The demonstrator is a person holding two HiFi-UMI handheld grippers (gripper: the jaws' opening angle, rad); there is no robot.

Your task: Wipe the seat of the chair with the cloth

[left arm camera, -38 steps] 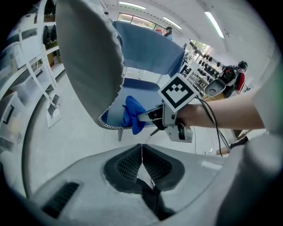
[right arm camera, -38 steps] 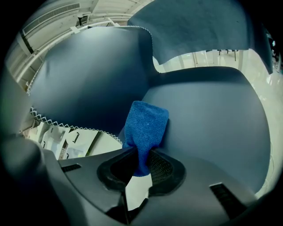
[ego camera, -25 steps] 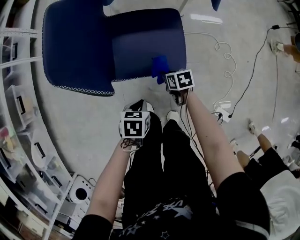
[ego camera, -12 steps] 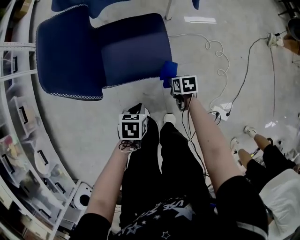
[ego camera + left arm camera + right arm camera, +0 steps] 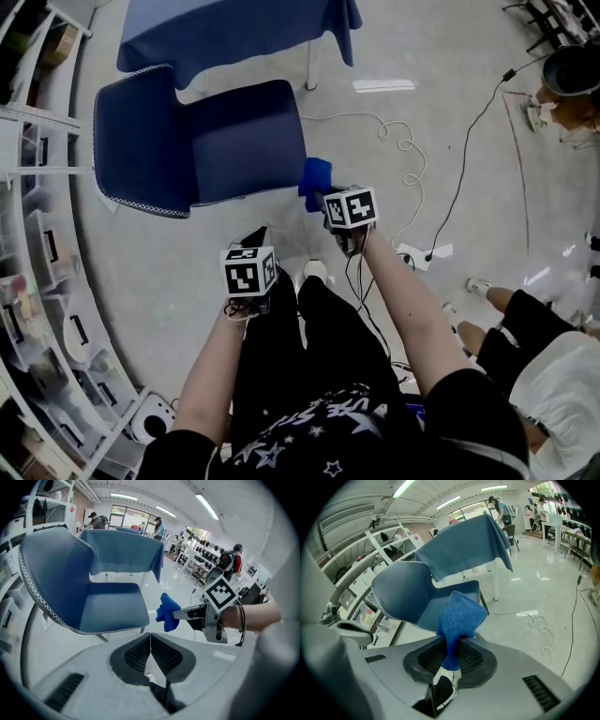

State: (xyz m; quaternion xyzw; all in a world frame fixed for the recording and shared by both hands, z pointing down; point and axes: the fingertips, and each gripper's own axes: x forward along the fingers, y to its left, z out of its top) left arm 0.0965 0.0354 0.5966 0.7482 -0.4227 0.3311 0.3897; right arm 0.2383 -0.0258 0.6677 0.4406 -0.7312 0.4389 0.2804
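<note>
R gripper [image 5: 451, 651] clamped on blue cloth [image 5: 459, 616]: lower end pinched between the pads, rest bunched up above the jaws. L gripper [image 5: 150, 648] closed, pads pressed together, nothing between them. In head view, R held forward w/ arm stretched out; L lower, nearer the body, above the legs. Cloth up in the air just beside the chair [image 5: 248, 141], at the seat corner nearest the person, not lying on the seat; thin gap to the seat edge seen from L gripper view. Chair dark blue, white stitching round backrest edge, seat bare. Beyond it, table [image 5: 234, 28] draped w/ blue cover. Pale glossy floor [image 5: 422, 56]; white cable [image 5: 398, 141] looped to the right of the chair, black cable [image 5: 469, 141] further right. Shelving [image 5: 37, 187] w/ bins along the left. Second person [image 5: 534, 347] at bottom right, only legs and shoes in view.
</note>
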